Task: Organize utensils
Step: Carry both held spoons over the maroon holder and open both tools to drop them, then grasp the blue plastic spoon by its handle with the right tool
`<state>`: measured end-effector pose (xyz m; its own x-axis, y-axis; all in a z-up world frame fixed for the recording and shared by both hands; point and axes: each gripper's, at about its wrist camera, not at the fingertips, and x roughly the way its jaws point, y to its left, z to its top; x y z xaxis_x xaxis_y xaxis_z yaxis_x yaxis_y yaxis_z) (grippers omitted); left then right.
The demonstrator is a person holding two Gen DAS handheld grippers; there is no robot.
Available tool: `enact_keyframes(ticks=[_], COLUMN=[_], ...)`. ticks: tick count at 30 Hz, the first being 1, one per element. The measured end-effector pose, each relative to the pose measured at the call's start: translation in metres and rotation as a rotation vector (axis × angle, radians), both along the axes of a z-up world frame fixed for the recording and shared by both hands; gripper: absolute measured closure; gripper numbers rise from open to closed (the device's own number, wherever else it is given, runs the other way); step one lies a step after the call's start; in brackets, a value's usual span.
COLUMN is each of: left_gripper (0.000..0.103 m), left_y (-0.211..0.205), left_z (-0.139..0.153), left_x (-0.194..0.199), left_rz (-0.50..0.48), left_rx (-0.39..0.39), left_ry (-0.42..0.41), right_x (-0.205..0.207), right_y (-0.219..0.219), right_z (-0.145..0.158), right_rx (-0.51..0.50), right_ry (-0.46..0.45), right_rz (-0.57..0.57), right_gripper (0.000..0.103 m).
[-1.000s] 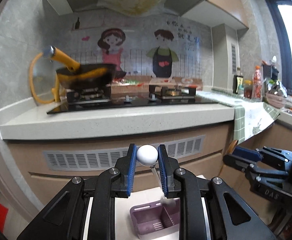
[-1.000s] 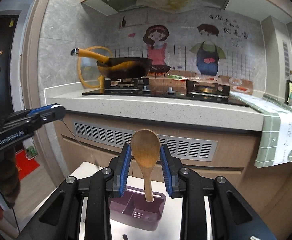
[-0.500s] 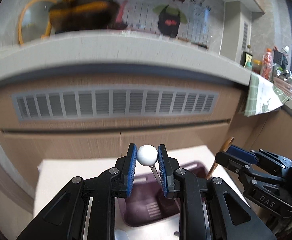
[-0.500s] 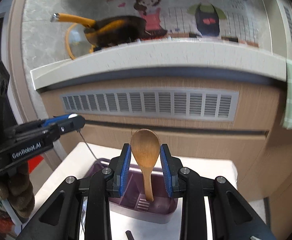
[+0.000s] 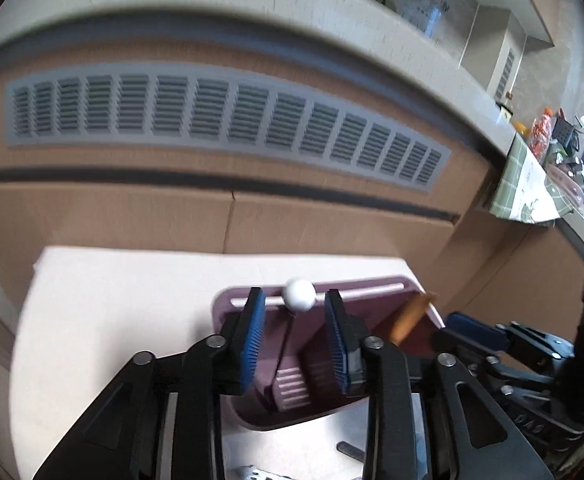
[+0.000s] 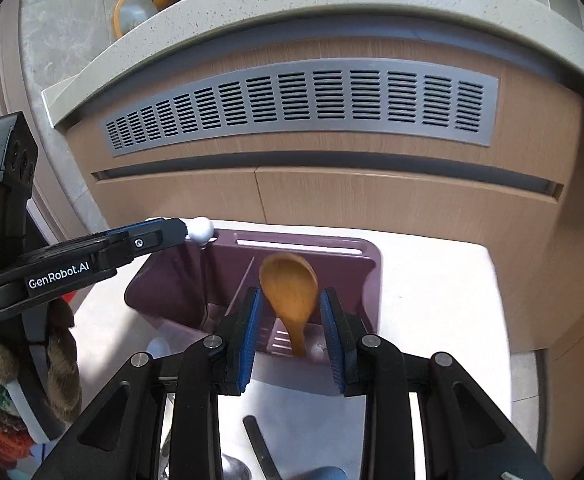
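White-balled utensil [image 5: 299, 294] between parted jaws

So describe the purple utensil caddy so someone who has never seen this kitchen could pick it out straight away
Below the grey vent grille in the wooden cabinet front, a white table stands. On it sits the purple utensil caddy, a plastic box with inner dividers, a slotted floor and a slot along its back wall. It is the only purple container there, with a wooden spoon standing in it.

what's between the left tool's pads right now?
The white ball-topped utensil, clear of both pads of the left tool, over the purple caddy. Left wrist view.
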<state>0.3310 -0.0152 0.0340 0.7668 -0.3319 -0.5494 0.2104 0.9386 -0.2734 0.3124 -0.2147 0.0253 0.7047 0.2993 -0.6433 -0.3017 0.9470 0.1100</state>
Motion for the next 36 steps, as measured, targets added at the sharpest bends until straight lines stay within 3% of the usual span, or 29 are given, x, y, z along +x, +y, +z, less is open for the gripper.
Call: enact_keyframes(ticks=[3, 7, 12, 24, 30, 36], left_gripper=[0.064, 0.053, 0.053, 0.053, 0.053, 0.053], left_y=[0.001, -0.004, -0.003, -0.005, -0.006, 0.015], left_z=[0.019, 0.030, 0.015, -0.048, -0.073, -0.074], left_x=[-0.026, -0.055, -0.088, -0.190, -0.208, -0.212], left_rz=[0.041, 0.015, -0.042, -0.077, -0.100, 0.001], left_rx=[0.044, 0.084, 0.069, 0.082, 0.100, 0.139], left_ry=[-0.121, -0.172, -0.064, 0.083, 0.151, 0.151], right_x=[-0.030, -0.057, -0.091, -0.171, -0.176, -0.175], right_y=[-0.006, -0.009, -0.014, -0.052, -0.047, -0.039], right_z=[0.017, 0.027, 0.014, -0.065, -0.072, -0.070], right_rx=[-0.011, 0.020, 0.025, -0.004, -0.043, -0.054], right_ry=[-0.106, -0.109, -0.066, 0.071, 0.087, 0.089], right_rz=[-0.024, 0.009, 0.037, 0.012, 0.021, 0.048], right_gripper=[0.075, 0.075, 0.075, 0.075, 0.075, 0.075])
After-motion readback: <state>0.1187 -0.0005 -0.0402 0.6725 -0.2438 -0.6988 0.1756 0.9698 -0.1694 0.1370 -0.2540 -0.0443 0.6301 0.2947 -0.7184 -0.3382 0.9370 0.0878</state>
